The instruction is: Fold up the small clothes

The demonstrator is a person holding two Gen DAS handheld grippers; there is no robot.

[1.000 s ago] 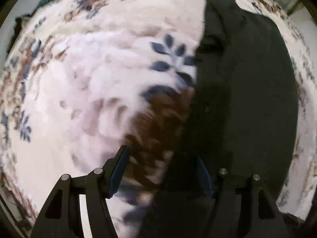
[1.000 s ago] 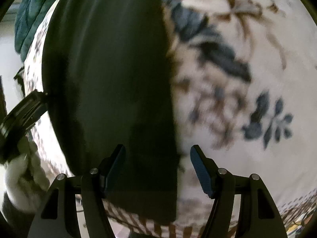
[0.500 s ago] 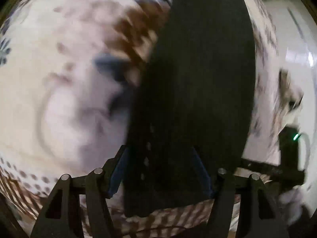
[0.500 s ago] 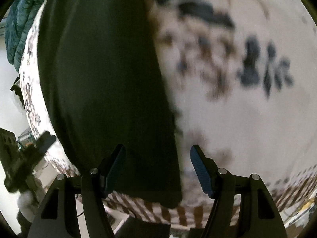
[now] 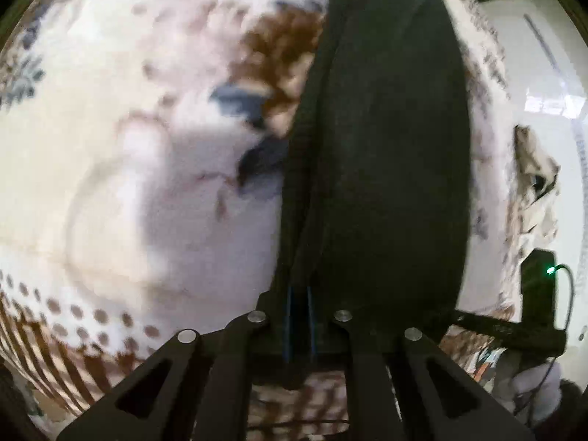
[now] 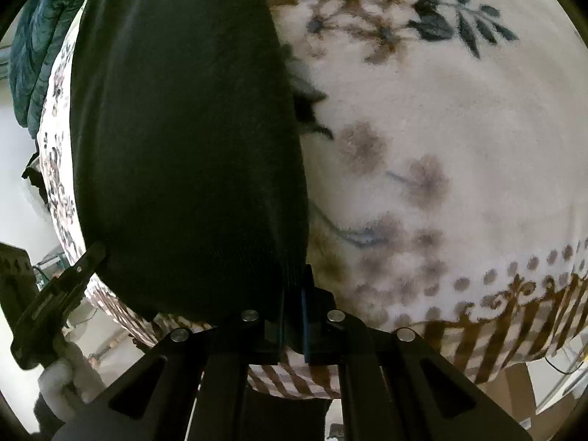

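While both grippers pinch its near edge, the black garment (image 5: 389,154) lies on a floral blanket (image 5: 121,169).
Left wrist view: the left gripper (image 5: 299,325) has its jaws clenched on the layered hem (picture blurred). Right wrist view: the right gripper (image 6: 292,318) grasps the garment's corner (image 6: 290,275), beside a teal cloth (image 6: 36,47) far left.

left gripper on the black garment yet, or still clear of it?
Touching. Left wrist view: the left gripper has its fingers shut on the near corner of the black garment, no gap visible.
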